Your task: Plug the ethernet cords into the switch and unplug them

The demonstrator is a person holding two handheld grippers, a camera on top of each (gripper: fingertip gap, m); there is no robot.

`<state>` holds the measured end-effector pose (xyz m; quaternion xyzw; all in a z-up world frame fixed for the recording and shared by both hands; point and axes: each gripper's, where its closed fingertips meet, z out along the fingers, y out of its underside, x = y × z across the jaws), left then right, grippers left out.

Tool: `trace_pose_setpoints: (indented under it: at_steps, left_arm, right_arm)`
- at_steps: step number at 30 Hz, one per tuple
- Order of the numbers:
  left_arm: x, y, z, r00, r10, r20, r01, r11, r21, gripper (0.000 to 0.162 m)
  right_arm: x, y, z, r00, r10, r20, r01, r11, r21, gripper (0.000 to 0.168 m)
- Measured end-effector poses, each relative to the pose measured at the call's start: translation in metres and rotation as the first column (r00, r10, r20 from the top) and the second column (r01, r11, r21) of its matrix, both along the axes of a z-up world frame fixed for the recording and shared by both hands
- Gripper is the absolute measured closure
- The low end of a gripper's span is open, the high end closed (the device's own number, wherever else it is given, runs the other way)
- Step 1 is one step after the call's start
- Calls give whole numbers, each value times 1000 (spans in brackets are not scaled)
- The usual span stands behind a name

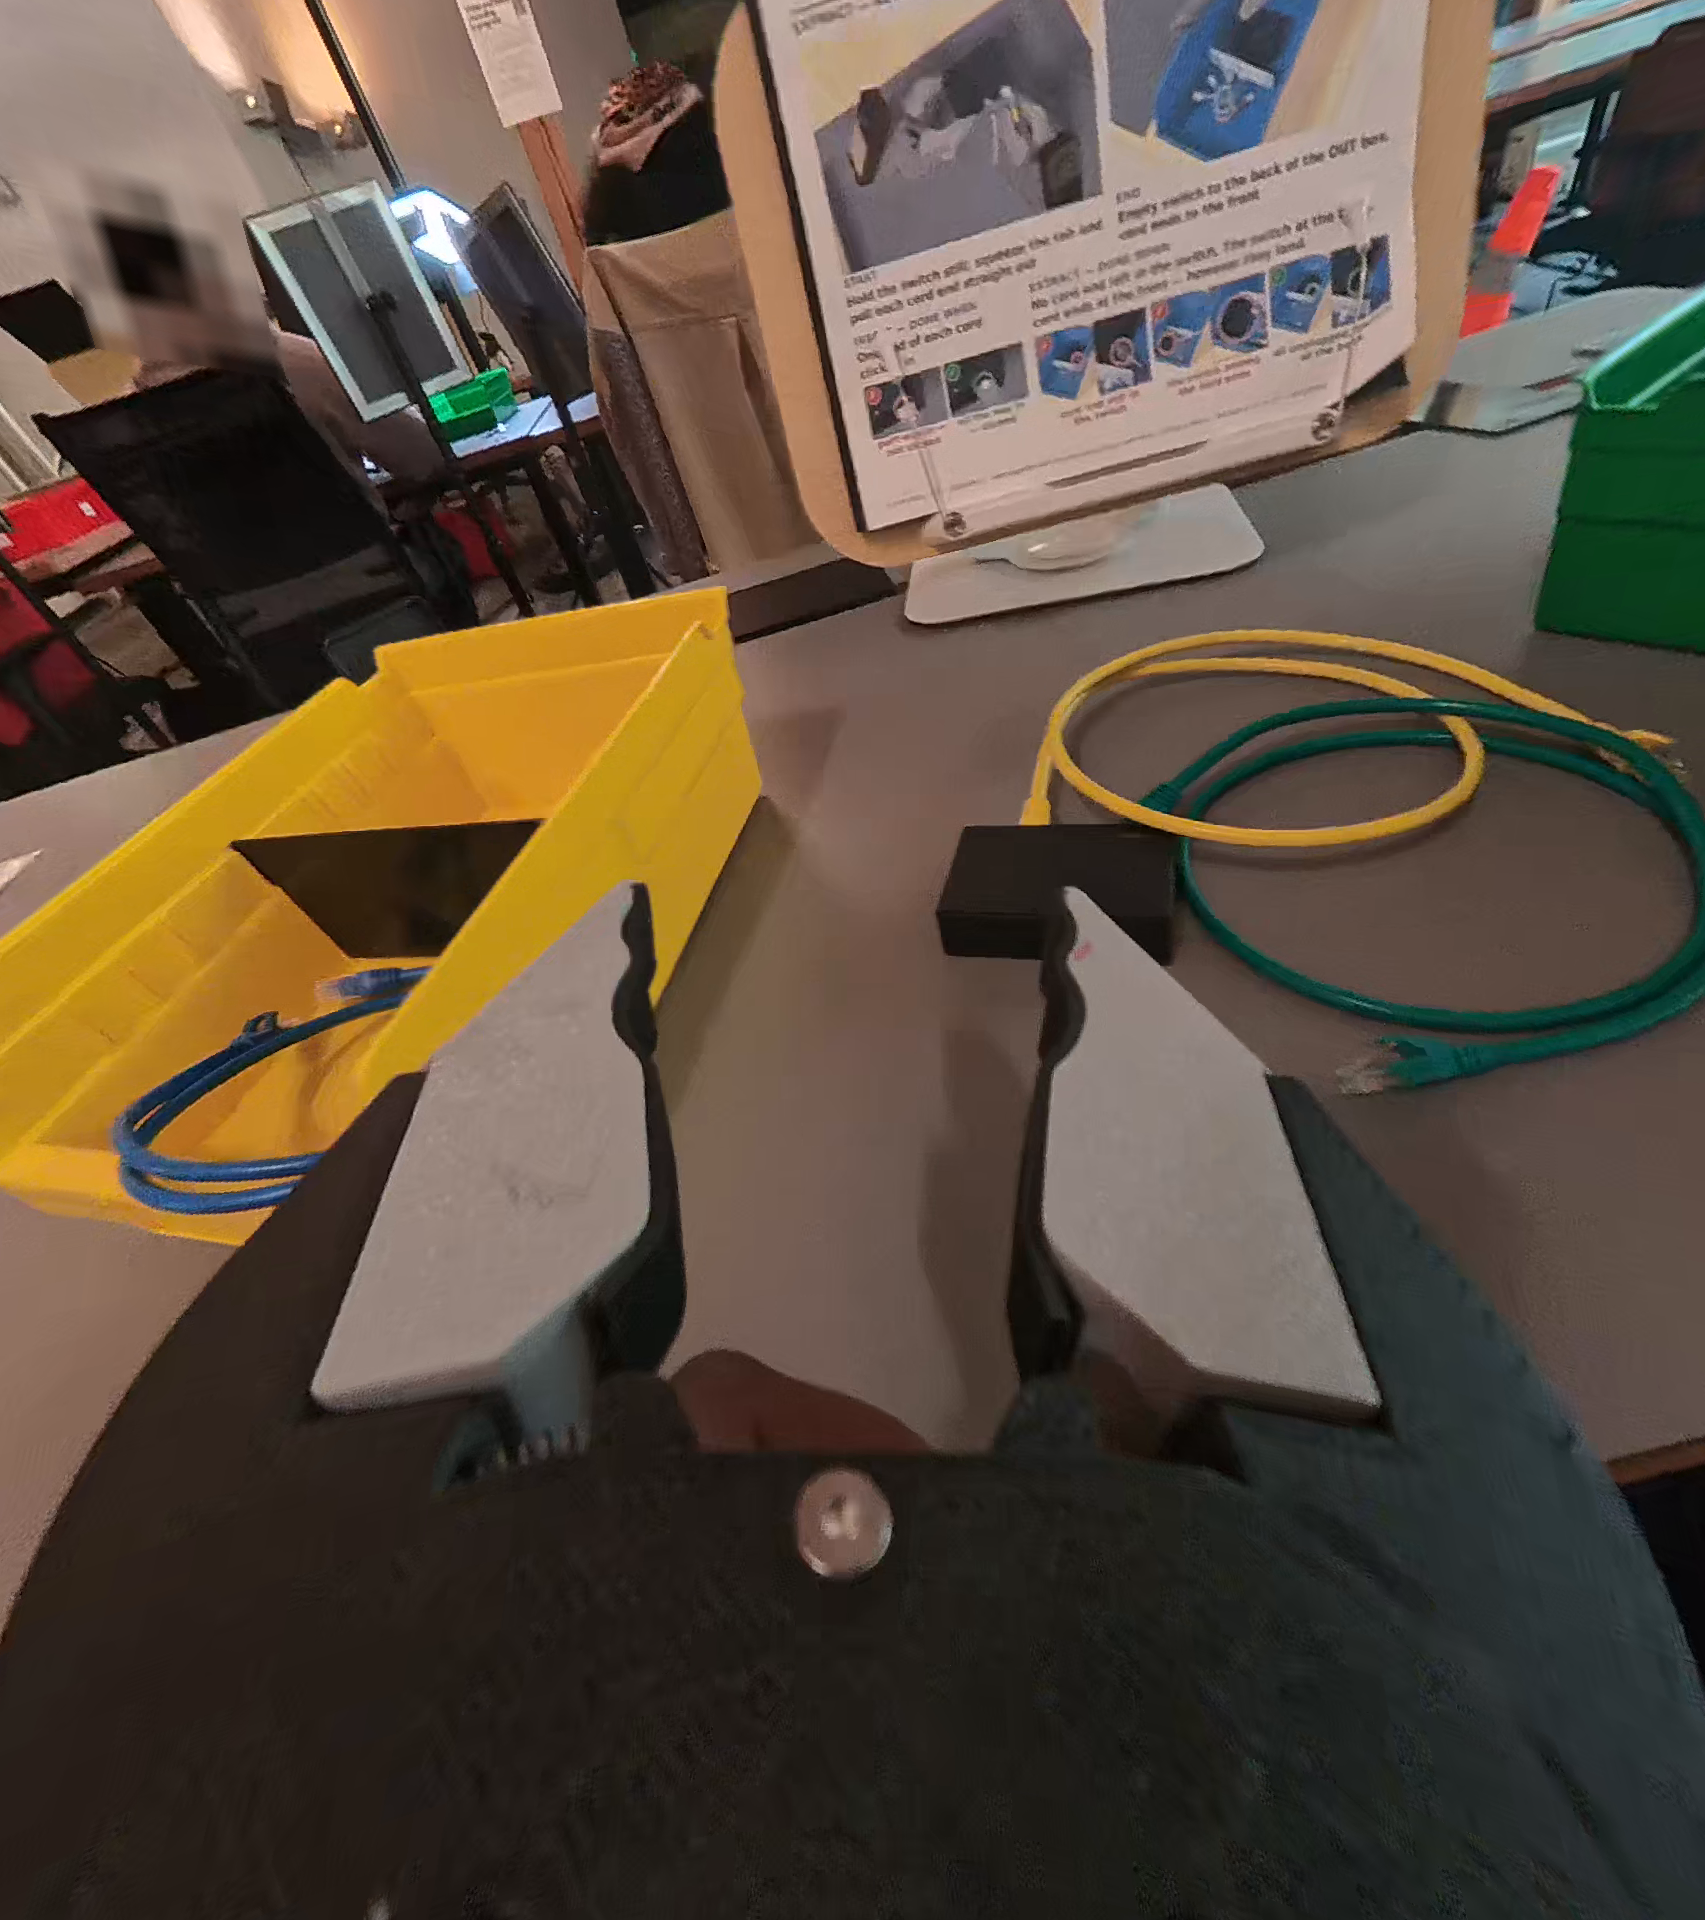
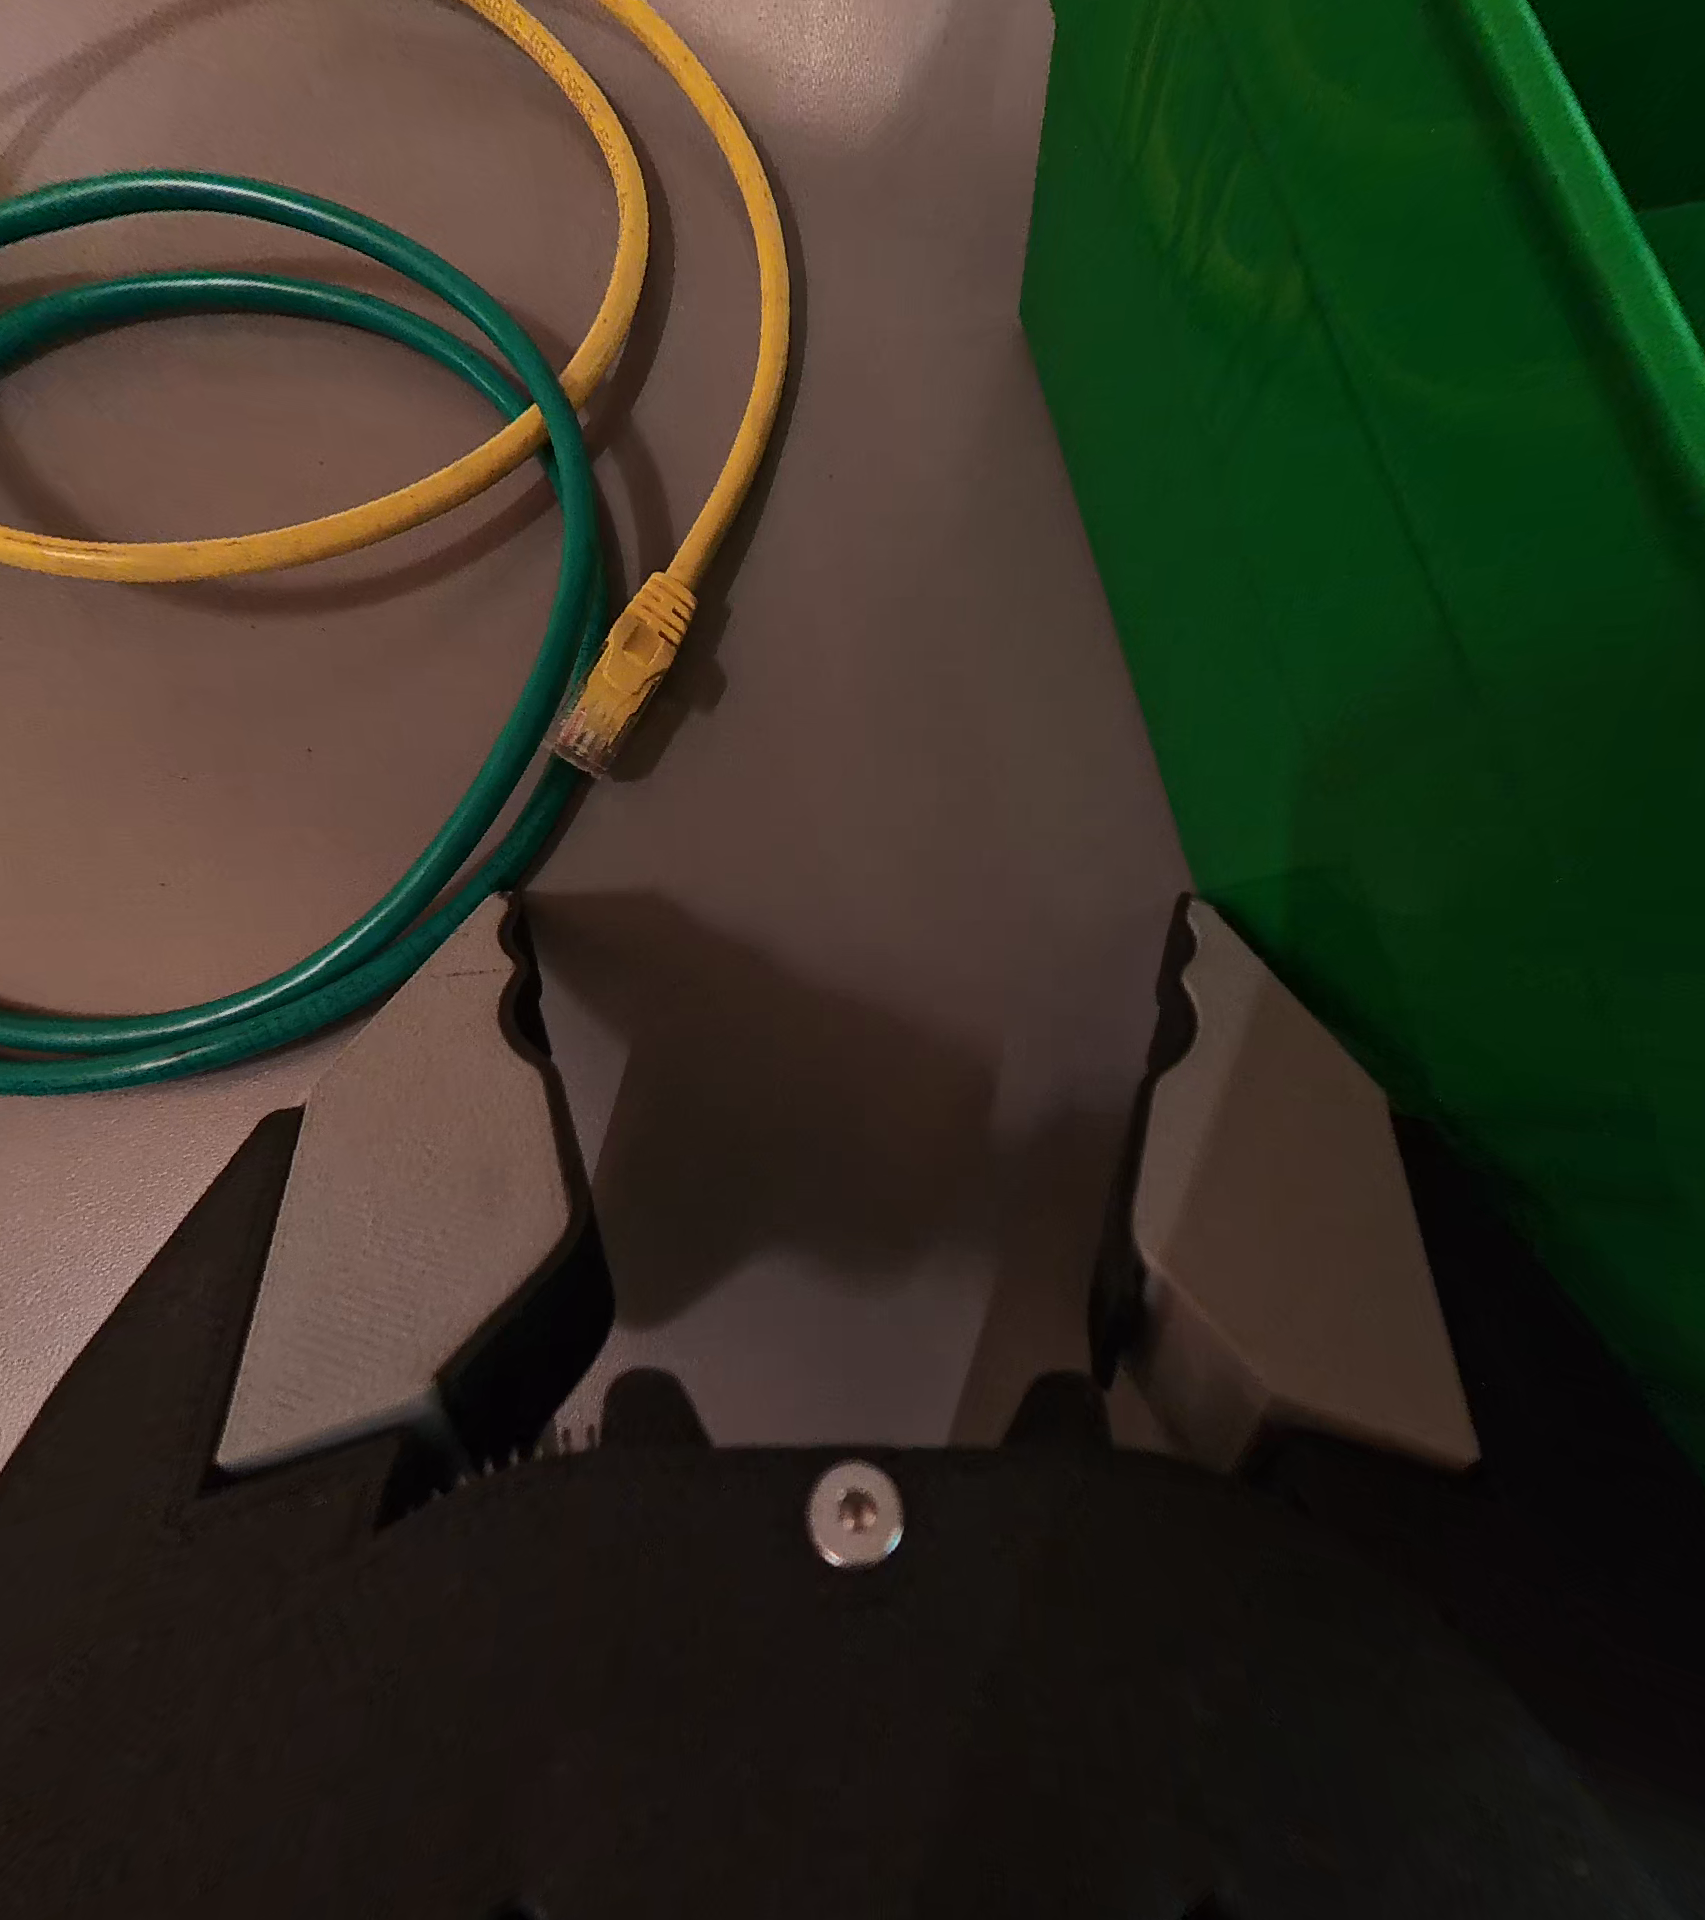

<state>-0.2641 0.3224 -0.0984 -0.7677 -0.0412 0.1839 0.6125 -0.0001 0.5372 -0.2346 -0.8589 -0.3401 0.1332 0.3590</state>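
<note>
While the grey tabletop (image 1: 827,769) carries a yellow plastic bin (image 1: 557,717) and a green plastic bin (image 2: 1399,520), the small black box-shaped switch (image 1: 1056,883) sits between them. The yellow ethernet cord (image 2: 702,312) and green ethernet cord (image 2: 474,374) coil beside it, one end of each apparently plugged in. Both look light and floppy; grip the stiff yellow plug (image 2: 624,675). The left gripper (image 1: 848,935) and right gripper (image 2: 848,925) are spread, empty.

yellow cord (image 1: 1263,748), green cord (image 1: 1554,935) (black switch (image 1: 1045,883))
</note>
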Motion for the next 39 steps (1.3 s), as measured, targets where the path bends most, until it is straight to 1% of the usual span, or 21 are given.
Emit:
trace_pose_setpoints:
  at_steps: [5, 9, 12, 17, 21, 24, 28, 31, 33, 35, 39]
  left_arm:
    - [-10, -11, 16, 1000, 8, 17, -8, 999, 41, 89]
    - [1, -10, 15, 999, -28, 34, 26, 999, 39, 86]
    - [4, -9, 13, 1000, -22, 3, 22, 999, 29, 87]
    - [6, -8, 9, 999, -39, 14, 39, 999, 16, 86]
    - [2, -11, 12, 999, -34, 7, 34, 999, 22, 85]
    - [-14, -18, 22, 1000, -2, 1, 2, 999, 44, 85]
    - [-43, -35, 36, 998, 45, 39, -49, 995, 83, 85]
    - [-61, -46, 40, 996, 67, 65, -73, 993, 91, 84]
    - [-68, -50, 37, 996, 49, 69, -53, 996, 70, 84]
    - [-72, -51, 29, 998, 21, 66, -22, 999, 26, 82]
    - [-85, -50, 8, 991, 2, 137, 1, 1000, -20, 80]
  right_arm:
    - [0, 0, 0, 1000, 0, 0, 0, 1000, 0, 52]
    - [0, 0, 0, 1000, 0, 0, 0, 1000, 0, 52]
    - [0, 0, 0, 1000, 0, 0, 0, 1000, 0, 52]
    - [0, 0, 0, 1000, 0, 0, 0, 1000, 0, 52]
    - [0, 0, 0, 1000, 0, 0, 0, 1000, 0, 52]
    - [0, 0, 0, 1000, 0, 0, 0, 1000, 0, 52]
    - [0, 0, 0, 1000, 0, 0, 0, 1000, 0, 52]
    - [0, 0, 0, 1000, 0, 0, 0, 1000, 0, 52]
    - [0, 0, 0, 1000, 0, 0, 0, 1000, 0, 52]
    - [0, 0, 0, 1000, 0, 0, 0, 1000, 0, 52]
    - [0, 0, 0, 1000, 0, 0, 0, 1000, 0, 52]
